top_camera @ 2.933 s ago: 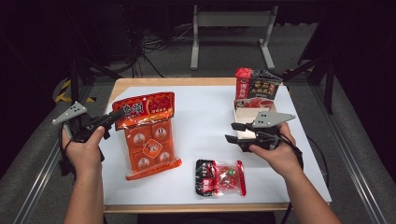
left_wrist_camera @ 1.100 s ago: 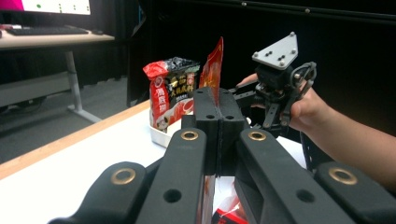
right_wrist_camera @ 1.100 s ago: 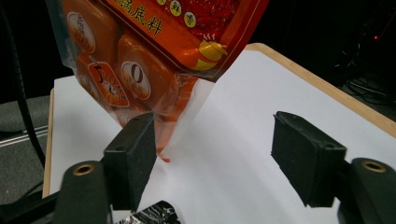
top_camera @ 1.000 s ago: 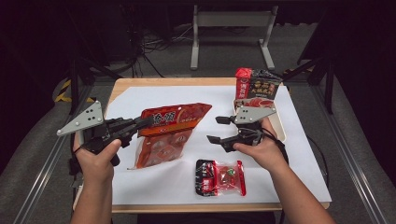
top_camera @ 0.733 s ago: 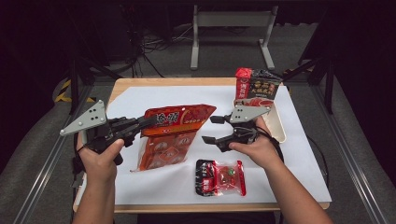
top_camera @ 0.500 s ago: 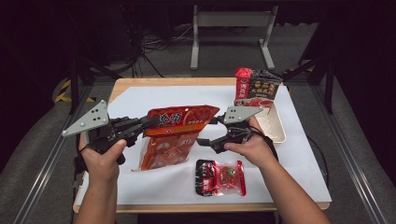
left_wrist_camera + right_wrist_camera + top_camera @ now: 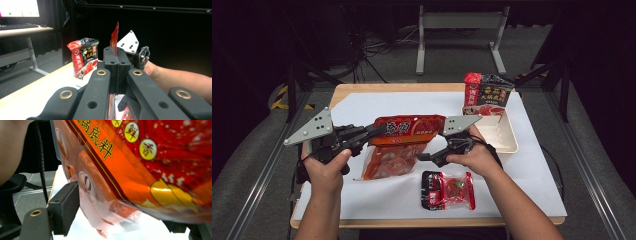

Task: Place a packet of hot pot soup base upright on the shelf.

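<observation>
Three packets in all: the left gripper [image 7: 379, 131] is clamped on one orange packet [image 7: 404, 142], the right gripper [image 7: 432, 150], jaws apart, straddles its right end, and one small packet [image 7: 448, 190] lies near while one dark packet [image 7: 486, 95] stands far right.

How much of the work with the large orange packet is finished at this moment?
Done: the left gripper is shut on the orange packet and holds it above the table. In hand: the right gripper has its jaws open around the other end. Left: closing there.

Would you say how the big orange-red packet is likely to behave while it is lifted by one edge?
Probably floppy: the orange-red packet droops below the edge clamped by the left gripper. Its glossy film looks slippery. The hanging part bulges, so the contents may swing; the open right gripper could steady it.
</observation>
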Motion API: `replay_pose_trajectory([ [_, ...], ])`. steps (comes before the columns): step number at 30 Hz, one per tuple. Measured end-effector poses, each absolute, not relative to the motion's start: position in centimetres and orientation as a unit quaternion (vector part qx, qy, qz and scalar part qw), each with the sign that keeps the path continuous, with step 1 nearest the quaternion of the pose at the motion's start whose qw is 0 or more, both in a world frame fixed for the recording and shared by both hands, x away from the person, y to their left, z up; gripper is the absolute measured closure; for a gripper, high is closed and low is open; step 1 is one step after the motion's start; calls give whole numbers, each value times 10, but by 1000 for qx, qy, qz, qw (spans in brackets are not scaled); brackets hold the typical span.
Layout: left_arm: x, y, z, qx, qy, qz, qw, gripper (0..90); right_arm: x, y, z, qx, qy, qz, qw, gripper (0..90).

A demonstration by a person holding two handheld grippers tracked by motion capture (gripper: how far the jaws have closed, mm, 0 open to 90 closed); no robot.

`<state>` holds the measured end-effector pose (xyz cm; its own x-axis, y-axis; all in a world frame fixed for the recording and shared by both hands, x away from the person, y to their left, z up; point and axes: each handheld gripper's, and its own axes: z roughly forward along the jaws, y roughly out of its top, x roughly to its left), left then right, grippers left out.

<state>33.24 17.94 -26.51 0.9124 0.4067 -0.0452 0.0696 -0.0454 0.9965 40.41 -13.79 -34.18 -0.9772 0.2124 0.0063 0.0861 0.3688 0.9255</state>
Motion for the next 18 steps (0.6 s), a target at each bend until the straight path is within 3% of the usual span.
replay_pose_trajectory([
  [8, 332, 181, -265, 707, 169, 128, 675, 900, 403, -138, -340, 86, 825, 556, 54, 406],
  [12, 331, 181, -265, 705, 169, 133, 675, 900, 401, -141, -339, 69, 832, 550, 29, 634],
  [18, 334, 186, -266, 697, 179, 134, 682, 900, 395, -142, -332, 50, 842, 535, 40, 693],
])
